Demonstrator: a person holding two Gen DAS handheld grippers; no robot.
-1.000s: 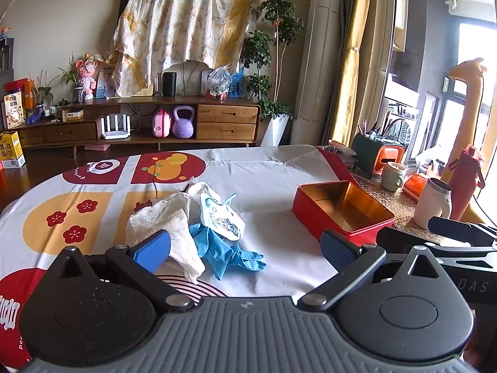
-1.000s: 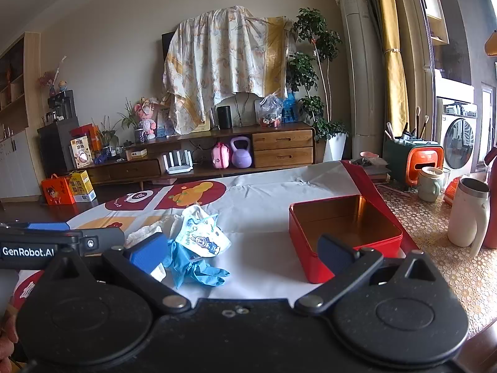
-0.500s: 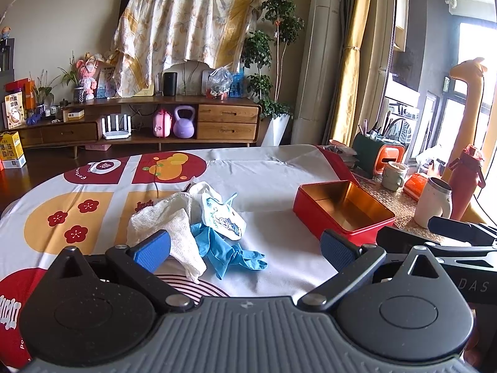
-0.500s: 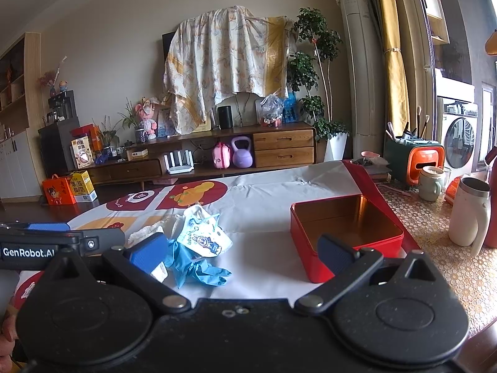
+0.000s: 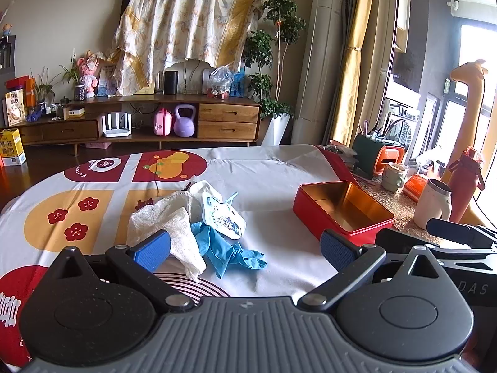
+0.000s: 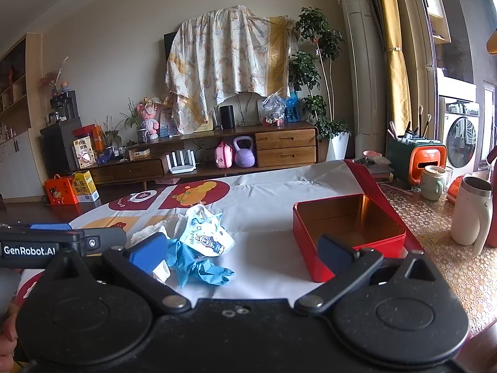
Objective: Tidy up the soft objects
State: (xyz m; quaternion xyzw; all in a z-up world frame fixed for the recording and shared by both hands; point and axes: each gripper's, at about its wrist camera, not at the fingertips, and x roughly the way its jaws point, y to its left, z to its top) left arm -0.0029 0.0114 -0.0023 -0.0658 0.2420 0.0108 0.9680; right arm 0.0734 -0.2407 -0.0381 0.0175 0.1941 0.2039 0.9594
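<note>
Clearly my left fingers, spread wide and empty like my right fingers, sit nearer the crumpled blue rubber glove, which lies just ahead, left of the open red tin box on the counter.

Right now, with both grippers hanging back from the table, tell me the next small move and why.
Probably ease the left gripper forward and down onto the crumpled blue rubber glove. Both the left and the right gripper are open and hold nothing, the open red metal tin has nothing in it, and the glove lies at the near edge of the soft pile, partly under the printed white face mask.
</note>
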